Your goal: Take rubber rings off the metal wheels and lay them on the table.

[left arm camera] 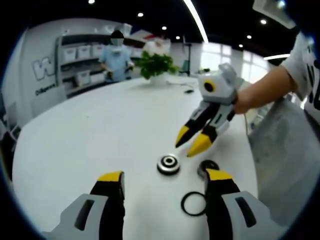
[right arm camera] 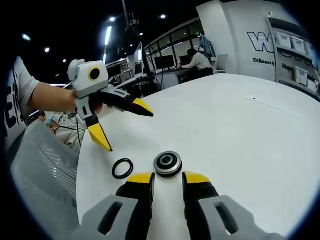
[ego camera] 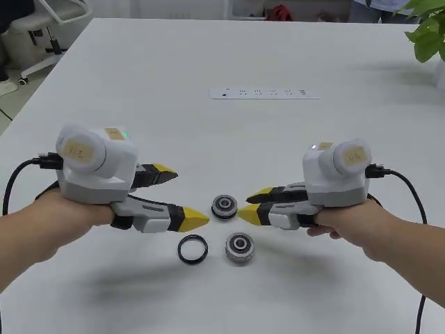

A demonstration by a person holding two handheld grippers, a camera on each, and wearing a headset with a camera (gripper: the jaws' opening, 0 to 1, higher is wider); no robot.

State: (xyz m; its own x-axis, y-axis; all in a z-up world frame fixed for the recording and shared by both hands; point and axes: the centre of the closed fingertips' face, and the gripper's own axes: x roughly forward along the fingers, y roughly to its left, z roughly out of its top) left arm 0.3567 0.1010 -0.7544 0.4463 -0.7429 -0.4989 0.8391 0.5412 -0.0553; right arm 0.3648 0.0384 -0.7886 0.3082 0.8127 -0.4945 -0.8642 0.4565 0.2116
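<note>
Two small metal wheels lie on the white table (ego camera: pixel 208 139): one (ego camera: pixel 224 207) (left arm camera: pixel 168 164) (right arm camera: pixel 167 164) between the grippers, the other (ego camera: pixel 239 247) (left arm camera: pixel 207 167) nearer me. A loose black rubber ring (ego camera: pixel 192 249) (left arm camera: pixel 194 203) (right arm camera: pixel 122 168) lies flat beside the nearer wheel. My left gripper (ego camera: pixel 189 197) (right arm camera: pixel 129 131) stands open wide just left of the far wheel, holding nothing. My right gripper (ego camera: pixel 245 207) (left arm camera: pixel 192 142) is open by a narrow gap, its tips close to the right of that wheel and apart from it.
A white power strip (ego camera: pixel 264 93) lies farther back on the table. A green plant (ego camera: pixel 427 31) (left arm camera: pixel 156 64) stands at the back right corner. An office chair (ego camera: pixel 49 28) is off the table's far left. A cable (ego camera: pixel 410 202) trails from each gripper.
</note>
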